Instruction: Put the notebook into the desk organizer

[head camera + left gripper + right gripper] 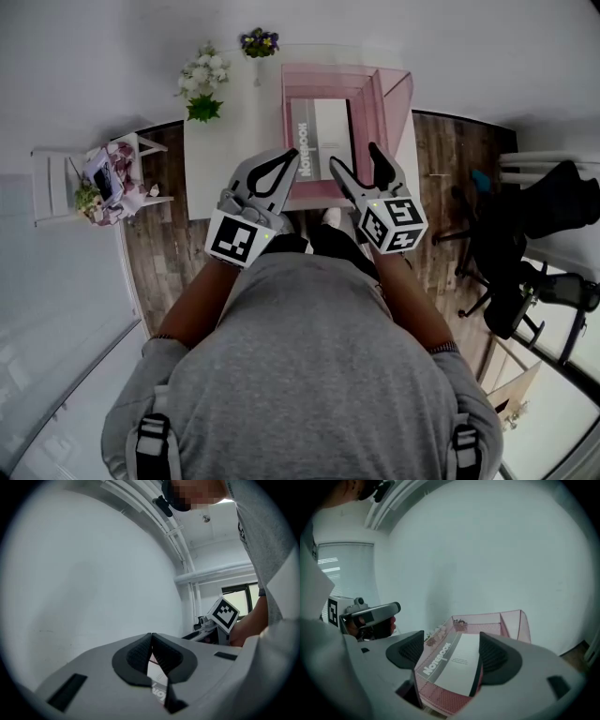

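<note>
Already the white table carries the pink mesh desk organizer, and the notebook lies flat inside it, cover up, so the placing looks done. The right tongs hang just in front of the organizer, gaping wide with nothing gripped, while the left tongs, by its front left corner, are pinched together on nothing. What remains, I judge, is only drawing both back clear of the mesh rim.

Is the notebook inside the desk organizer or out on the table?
Inside. The notebook lies flat within the walls of the pink mesh organizer. The right hand-held gripper has its jaws apart, clear of it.
</note>
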